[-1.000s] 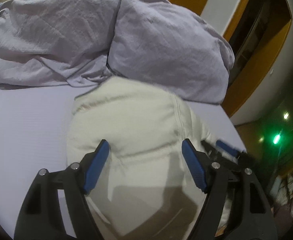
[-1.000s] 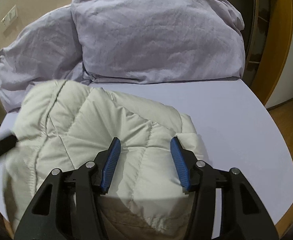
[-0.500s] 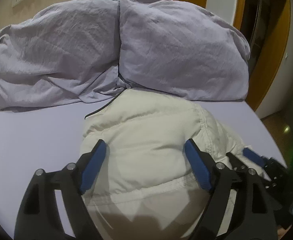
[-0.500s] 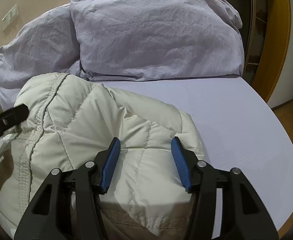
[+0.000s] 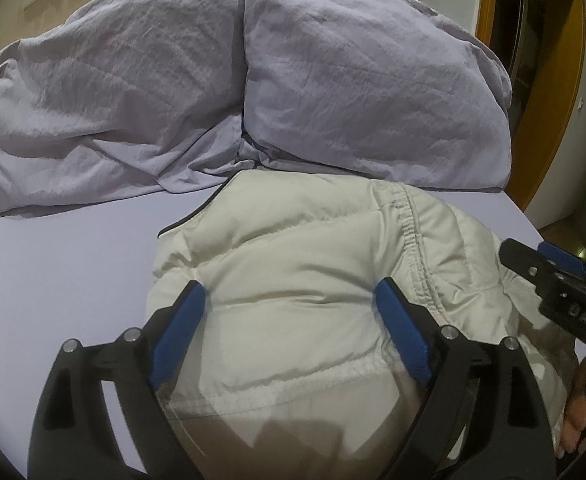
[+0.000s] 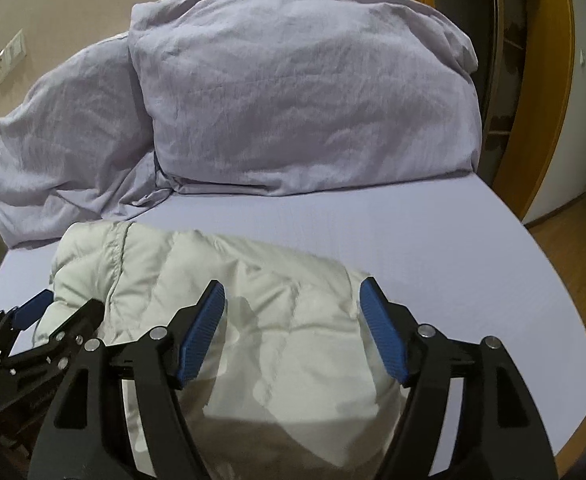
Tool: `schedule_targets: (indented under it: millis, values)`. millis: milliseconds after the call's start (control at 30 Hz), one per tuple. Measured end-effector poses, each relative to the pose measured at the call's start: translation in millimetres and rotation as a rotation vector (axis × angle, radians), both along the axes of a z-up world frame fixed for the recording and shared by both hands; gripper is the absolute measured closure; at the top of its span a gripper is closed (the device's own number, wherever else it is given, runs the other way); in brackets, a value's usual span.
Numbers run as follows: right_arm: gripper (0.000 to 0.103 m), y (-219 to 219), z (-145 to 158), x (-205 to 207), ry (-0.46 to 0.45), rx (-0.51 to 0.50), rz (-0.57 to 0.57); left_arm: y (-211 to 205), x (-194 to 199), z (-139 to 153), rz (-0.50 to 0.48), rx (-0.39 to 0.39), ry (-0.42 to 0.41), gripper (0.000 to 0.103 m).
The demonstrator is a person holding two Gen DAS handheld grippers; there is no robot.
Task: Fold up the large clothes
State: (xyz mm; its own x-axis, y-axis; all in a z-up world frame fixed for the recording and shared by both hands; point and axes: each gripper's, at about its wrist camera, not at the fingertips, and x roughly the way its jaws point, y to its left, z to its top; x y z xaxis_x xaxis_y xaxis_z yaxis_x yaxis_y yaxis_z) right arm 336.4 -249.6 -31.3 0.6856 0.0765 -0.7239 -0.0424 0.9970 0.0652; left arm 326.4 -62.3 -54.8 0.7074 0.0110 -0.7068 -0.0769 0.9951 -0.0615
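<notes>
Left wrist view first: my left tongs (image 5: 289, 296) sit spread wide over the cream padded jacket (image 5: 293, 264), blue pads either side of a quilted panel and not pinching it, and they've just been opening. I see the jacket bundled on the lilac bed sheet (image 5: 65, 264), its far edge close to the two lilac pillows (image 5: 357, 92) stacked against the headboard end. At the right edge of that view my right tongs (image 5: 541, 260) poke in beside the jacket, with a bit of my hand (image 5: 573, 424) showing low in the corner. Over to the right wrist view: right tongs (image 6: 293, 300) are parted too, having just been opening, the jacket (image 6: 293, 320) lying under and between the pads with no squeeze on the fabric. Left tongs (image 6: 59, 314) show at the lower left, at the jacket's seamed edge. Wooden door frame (image 6: 549, 92) off to the right, wall socket (image 6: 13, 56) upper left.
</notes>
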Motion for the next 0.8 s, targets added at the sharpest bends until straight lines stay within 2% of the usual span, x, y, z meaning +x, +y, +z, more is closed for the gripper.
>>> schedule_targets:
  millis: [67,300,800]
  values:
    - [0.031,2.1,-11.4,3.9,0.018,-0.010,-0.003,0.4,-0.4,0.2,-0.003,-0.009,-0.005,0.016]
    - [0.030,0.0,-30.0,1.6,-0.035,-0.004,-0.023,-1.2,-1.0,-1.8,-0.029,-0.025,-0.023,0.012]
    - [0.026,0.3,-44.5,6.3,-0.035,0.002,-0.023,-8.1,1.9,-10.4,-0.038,-0.014,-0.041,0.007]
